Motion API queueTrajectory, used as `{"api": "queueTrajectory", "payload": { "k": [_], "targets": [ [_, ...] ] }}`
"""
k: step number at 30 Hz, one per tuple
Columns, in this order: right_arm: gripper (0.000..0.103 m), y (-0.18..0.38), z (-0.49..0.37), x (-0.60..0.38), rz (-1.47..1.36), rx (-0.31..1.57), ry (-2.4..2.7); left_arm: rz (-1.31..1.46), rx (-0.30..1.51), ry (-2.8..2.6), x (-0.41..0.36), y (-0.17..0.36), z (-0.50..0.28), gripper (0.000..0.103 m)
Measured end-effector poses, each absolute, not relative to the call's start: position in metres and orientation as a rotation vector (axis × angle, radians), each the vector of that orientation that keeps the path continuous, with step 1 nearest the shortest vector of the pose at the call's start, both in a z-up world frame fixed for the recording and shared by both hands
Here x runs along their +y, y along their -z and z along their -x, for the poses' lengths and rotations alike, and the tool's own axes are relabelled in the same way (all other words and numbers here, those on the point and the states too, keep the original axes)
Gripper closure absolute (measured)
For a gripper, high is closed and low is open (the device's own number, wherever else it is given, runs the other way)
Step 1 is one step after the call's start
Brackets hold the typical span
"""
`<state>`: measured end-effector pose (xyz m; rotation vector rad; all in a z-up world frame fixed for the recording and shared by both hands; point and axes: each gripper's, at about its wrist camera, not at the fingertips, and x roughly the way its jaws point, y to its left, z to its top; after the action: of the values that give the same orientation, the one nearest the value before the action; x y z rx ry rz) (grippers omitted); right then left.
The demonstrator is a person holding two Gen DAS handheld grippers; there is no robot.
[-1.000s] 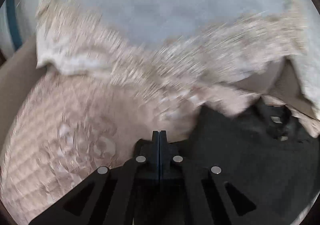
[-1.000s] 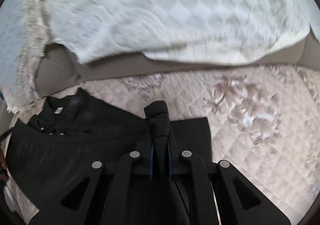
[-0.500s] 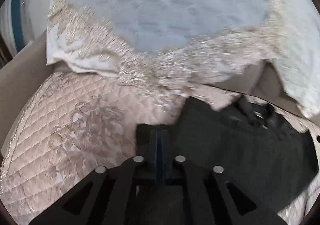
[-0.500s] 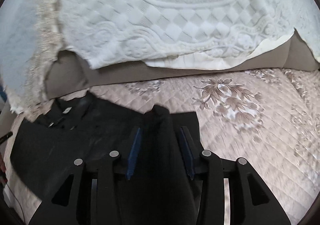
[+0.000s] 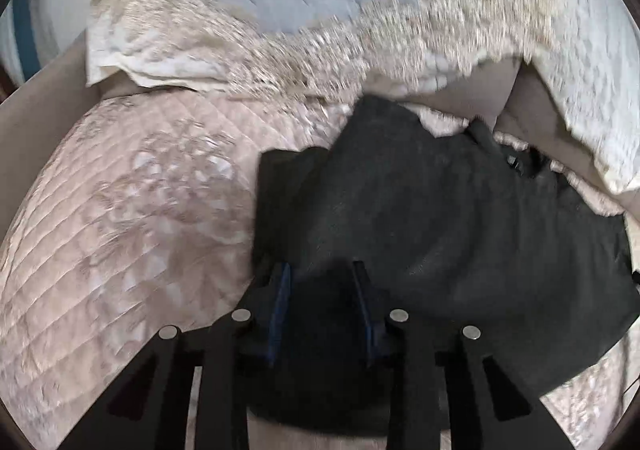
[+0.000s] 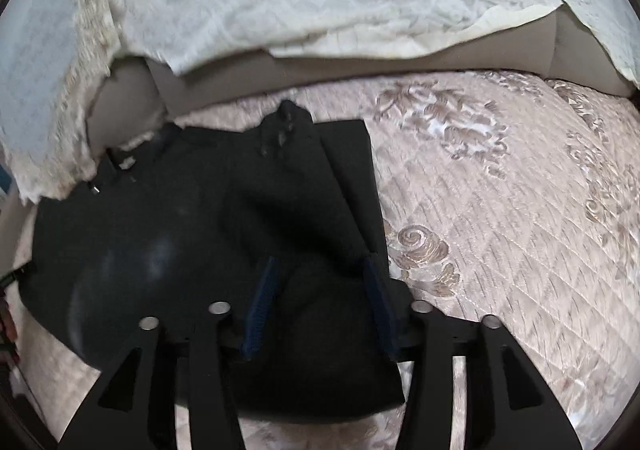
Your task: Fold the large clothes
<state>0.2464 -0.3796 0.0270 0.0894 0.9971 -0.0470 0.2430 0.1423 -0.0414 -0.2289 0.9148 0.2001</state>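
A black garment (image 5: 420, 217) is seen spread on a pink quilted sofa cover (image 5: 120, 230), its collar end toward the backrest, over which a white fringed throw (image 6: 280, 9) is draped. The left tool (image 5: 320, 274) is held over the garment's near edge, its jaws just opened to a moderate gap, dark cloth lying loose between the 2 blue pads (image 5: 280, 298) and not pinched. The right tool (image 6: 320, 270) is likewise just opened, wider, with a raised fold of the garment (image 6: 288, 185) between its pads but not clamped.
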Motion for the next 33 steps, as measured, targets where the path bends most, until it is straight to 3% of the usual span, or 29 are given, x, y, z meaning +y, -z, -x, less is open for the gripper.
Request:
{"api": "queueTrajectory", "payload": {
  "k": [3,5,7,9,13,20,26,29,30,31,32,33],
  "targets": [
    [0.042,-0.034,-0.232,-0.385,-0.166,0.987,0.054,0.305,0.884,-0.200,0.152,0.031,-0.213,0.066],
    [0.040,-0.034,-0.220,-0.389,-0.224,0.997,0.067,0.373,0.874,-0.194,0.157,0.027,-0.190,0.056],
    [0.037,-0.034,-0.202,-0.394,-0.298,0.988,0.078,0.443,0.871,-0.179,0.159,0.028,-0.169,0.039],
    [0.035,-0.030,-0.187,-0.399,-0.377,0.981,0.078,0.498,0.891,-0.160,0.159,0.037,-0.158,0.036],
    [0.034,-0.019,-0.171,-0.406,-0.528,0.984,0.084,0.608,0.954,-0.160,0.161,0.061,-0.161,0.033],
    [0.032,-0.031,-0.148,-0.420,-0.608,0.892,0.138,0.680,0.882,-0.186,0.168,0.058,-0.183,0.026],
    [0.030,0.000,-0.153,-0.423,-0.720,0.960,0.041,0.728,0.874,-0.222,0.175,0.071,-0.198,0.024],
    [0.030,0.006,-0.172,-0.418,-0.702,0.934,0.027,0.709,0.868,-0.241,0.175,0.071,-0.207,0.026],
    [0.030,0.006,-0.182,-0.417,-0.699,0.927,0.029,0.700,0.864,-0.250,0.176,0.070,-0.209,0.038],
    [0.029,0.008,-0.190,-0.417,-0.697,0.933,0.039,0.684,0.862,-0.249,0.176,0.070,-0.212,0.060],
    [0.030,0.009,-0.196,-0.417,-0.696,0.938,0.045,0.678,0.875,-0.246,0.177,0.071,-0.216,0.068],
    [0.046,0.009,-0.203,-0.417,-0.694,0.939,0.054,0.682,0.891,-0.253,0.178,0.072,-0.219,0.076]
  ]
}}
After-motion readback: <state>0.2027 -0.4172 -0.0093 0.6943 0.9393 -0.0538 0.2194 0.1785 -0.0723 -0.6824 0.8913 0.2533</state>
